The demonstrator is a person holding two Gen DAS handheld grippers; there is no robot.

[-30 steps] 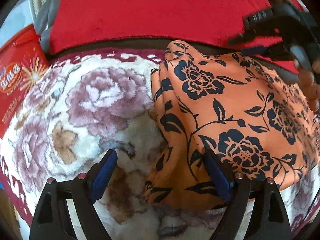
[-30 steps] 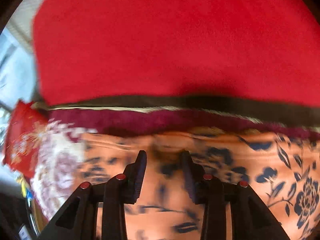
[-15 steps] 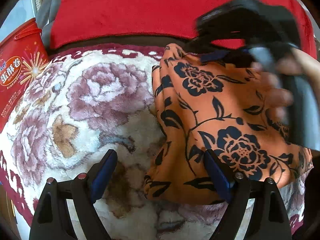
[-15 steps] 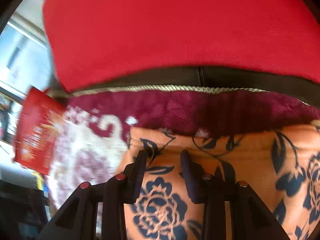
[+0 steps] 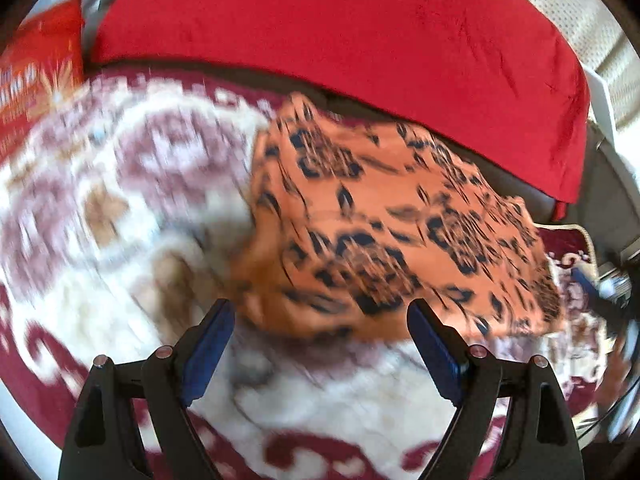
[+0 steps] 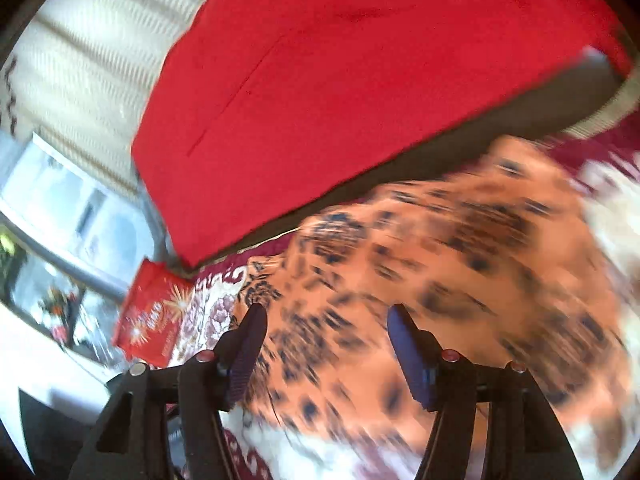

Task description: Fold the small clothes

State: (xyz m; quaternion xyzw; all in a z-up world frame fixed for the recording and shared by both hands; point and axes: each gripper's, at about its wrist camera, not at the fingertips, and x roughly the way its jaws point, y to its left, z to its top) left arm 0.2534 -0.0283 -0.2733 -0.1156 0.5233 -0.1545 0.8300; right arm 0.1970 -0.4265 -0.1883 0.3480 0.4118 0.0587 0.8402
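Note:
An orange garment with a black flower print (image 5: 384, 224) lies folded on a fluffy flowered rug (image 5: 120, 208); both views are motion-blurred. My left gripper (image 5: 320, 320) is open and empty, held just short of the garment's near edge. My right gripper (image 6: 324, 320) is open and empty, hovering over the same garment (image 6: 460, 264), tilted. The right gripper's dark body shows at the far right edge of the left wrist view (image 5: 616, 296).
A red cushion (image 5: 340, 28) runs along the back of the rug and fills the top of the right wrist view (image 6: 340, 80). A red printed box (image 5: 36, 76) stands at the left, also in the right wrist view (image 6: 152, 316). A window (image 6: 60, 216) is beyond it.
My right gripper has opened, let go of the garment's edge and pulled away to the right. My left gripper has drawn back from the garment. The garment now lies flat.

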